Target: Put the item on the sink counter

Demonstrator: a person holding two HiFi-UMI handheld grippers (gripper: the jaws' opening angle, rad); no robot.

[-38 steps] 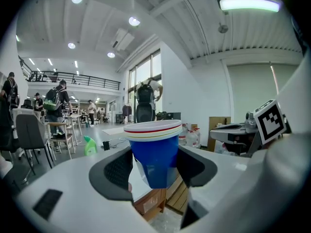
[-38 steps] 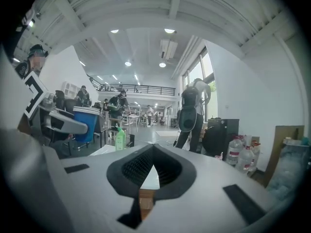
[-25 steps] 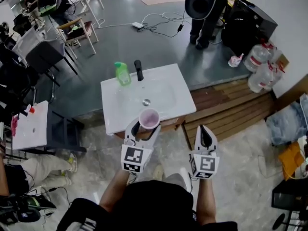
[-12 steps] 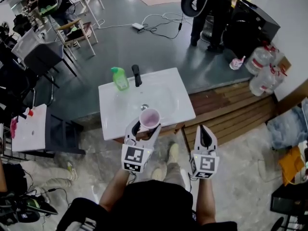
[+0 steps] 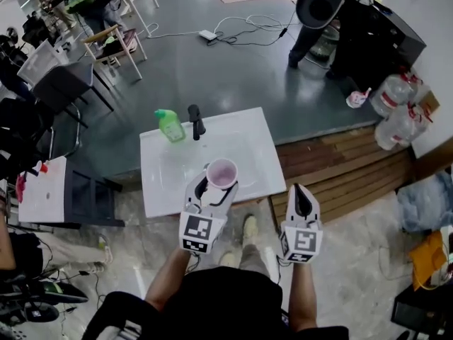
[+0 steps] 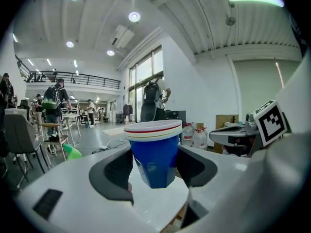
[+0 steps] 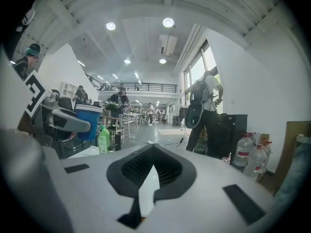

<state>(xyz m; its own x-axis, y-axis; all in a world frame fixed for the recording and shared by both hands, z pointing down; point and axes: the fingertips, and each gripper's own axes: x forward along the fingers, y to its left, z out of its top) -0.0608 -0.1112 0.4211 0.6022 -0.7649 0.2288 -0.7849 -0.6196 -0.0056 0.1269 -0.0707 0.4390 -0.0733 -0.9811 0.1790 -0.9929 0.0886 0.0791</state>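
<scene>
My left gripper [image 5: 216, 185] is shut on a paper cup [image 5: 221, 173] that stands upright between its jaws. The cup is blue outside with a white striped rim [image 6: 154, 153] and looks pink inside from above. It hangs over the front edge of the white sink counter [image 5: 161, 190]. In the left gripper view both pads [image 6: 115, 171] press on the cup's sides. My right gripper [image 5: 299, 191] is shut and holds nothing, just right of the counter's front corner. The right gripper view shows its jaws [image 7: 151, 155] meeting at the tip, with the cup [image 7: 88, 121] off to the left.
A green soap bottle [image 5: 169, 125] and a black faucet [image 5: 195, 121] stand at the counter's far edge. A wooden platform [image 5: 340, 167] and water jugs [image 5: 398, 119] lie to the right. A small white table [image 5: 41, 191] is at the left. A person with a backpack [image 5: 320, 4] stands beyond.
Both grippers have moved forward toward the sink. The cup now sits over the counter's front edge, and the counter appears nearer in the head view. The person in the background has shifted right.
</scene>
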